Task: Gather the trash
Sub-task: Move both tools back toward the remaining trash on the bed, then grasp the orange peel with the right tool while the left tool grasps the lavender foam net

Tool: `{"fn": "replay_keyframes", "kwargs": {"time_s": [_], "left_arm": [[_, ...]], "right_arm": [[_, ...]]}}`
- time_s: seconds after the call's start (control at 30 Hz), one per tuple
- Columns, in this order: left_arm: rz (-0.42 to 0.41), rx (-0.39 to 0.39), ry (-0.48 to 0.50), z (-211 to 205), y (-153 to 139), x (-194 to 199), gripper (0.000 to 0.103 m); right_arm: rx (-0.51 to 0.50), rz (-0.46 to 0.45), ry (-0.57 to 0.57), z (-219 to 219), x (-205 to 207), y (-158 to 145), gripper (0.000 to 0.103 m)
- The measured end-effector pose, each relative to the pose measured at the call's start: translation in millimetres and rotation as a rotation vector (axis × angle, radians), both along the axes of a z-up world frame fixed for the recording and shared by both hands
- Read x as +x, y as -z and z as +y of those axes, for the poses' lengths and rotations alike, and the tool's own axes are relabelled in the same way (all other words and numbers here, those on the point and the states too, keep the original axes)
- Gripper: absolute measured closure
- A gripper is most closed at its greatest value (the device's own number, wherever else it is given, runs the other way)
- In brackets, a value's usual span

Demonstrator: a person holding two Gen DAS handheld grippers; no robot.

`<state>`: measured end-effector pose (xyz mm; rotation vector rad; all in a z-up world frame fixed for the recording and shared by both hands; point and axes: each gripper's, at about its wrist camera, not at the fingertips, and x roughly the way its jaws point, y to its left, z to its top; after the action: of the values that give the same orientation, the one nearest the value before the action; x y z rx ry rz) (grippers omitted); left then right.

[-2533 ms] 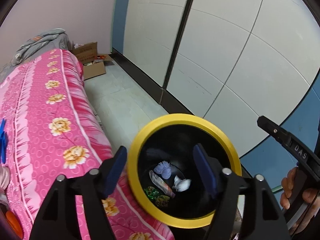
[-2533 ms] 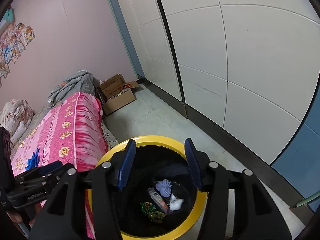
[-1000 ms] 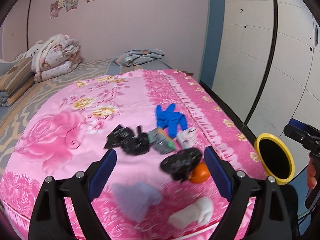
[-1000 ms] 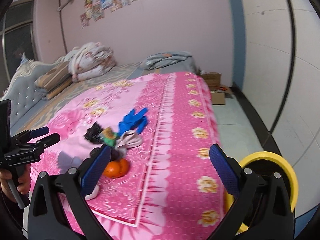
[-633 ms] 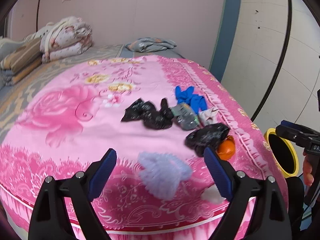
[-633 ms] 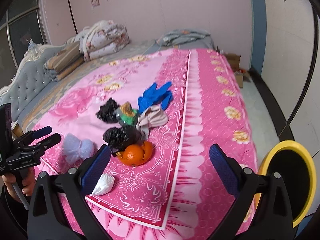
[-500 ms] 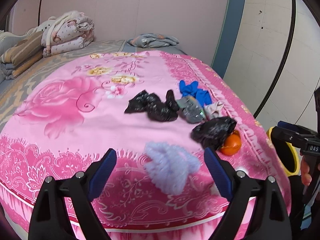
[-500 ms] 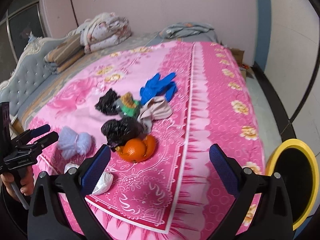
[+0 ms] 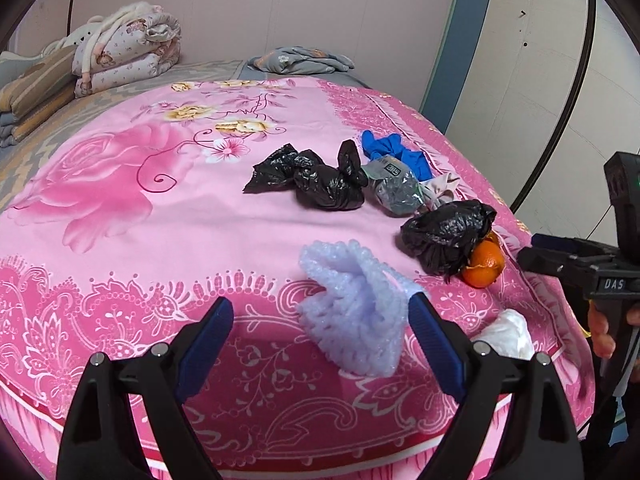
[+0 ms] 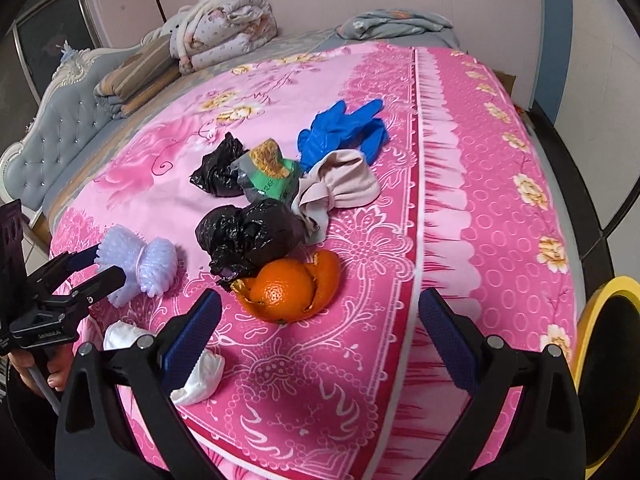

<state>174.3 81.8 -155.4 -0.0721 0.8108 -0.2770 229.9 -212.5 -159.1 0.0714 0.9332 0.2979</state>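
Several scraps of trash lie near the corner of the pink bedspread (image 9: 168, 216): a lilac foam net (image 9: 356, 308), two black bags (image 9: 316, 180) (image 9: 448, 236), orange peel (image 10: 290, 292), a white tissue (image 10: 196, 372), a blue glove (image 10: 344, 128), a beige cloth (image 10: 340, 188) and a foil wrapper (image 9: 396, 192). The left gripper (image 9: 320, 344) stands wide open, its right finger just beside the net, grasping nothing. The right gripper (image 10: 320, 328) hangs open just before the peel, empty. A yellow-rimmed bin (image 10: 600, 320) stands beside the bed.
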Motion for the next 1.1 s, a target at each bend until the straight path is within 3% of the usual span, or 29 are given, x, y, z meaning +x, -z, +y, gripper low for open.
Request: {"fn": "replay_keyframes", "kwargs": {"time_s": [0.33, 0.67, 0.97, 1.03, 1.1], "left_arm": [[-0.001, -0.024, 0.030, -11, 7, 16, 0.019], [0.034, -0.061, 0.081, -25, 18, 36, 0.048], [0.049, -0.120, 0.080, -25, 23, 46, 0.060], [0.046, -0.128, 0.080, -25, 22, 47, 0.063], [0.040, -0.128, 0.080, -24, 21, 46, 0.064]], "right_arm": [[0.019, 0.037, -0.013, 6, 15, 15, 0.009], [0.079, 0.081, -0.035, 7, 30, 31, 0.020], [0.121, 0.087, -0.074, 9, 42, 37, 0.024], [0.122, 0.083, -0.085, 10, 43, 38, 0.029], [0.148, 0.089, -0.109, 11, 43, 38, 0.047]]}}
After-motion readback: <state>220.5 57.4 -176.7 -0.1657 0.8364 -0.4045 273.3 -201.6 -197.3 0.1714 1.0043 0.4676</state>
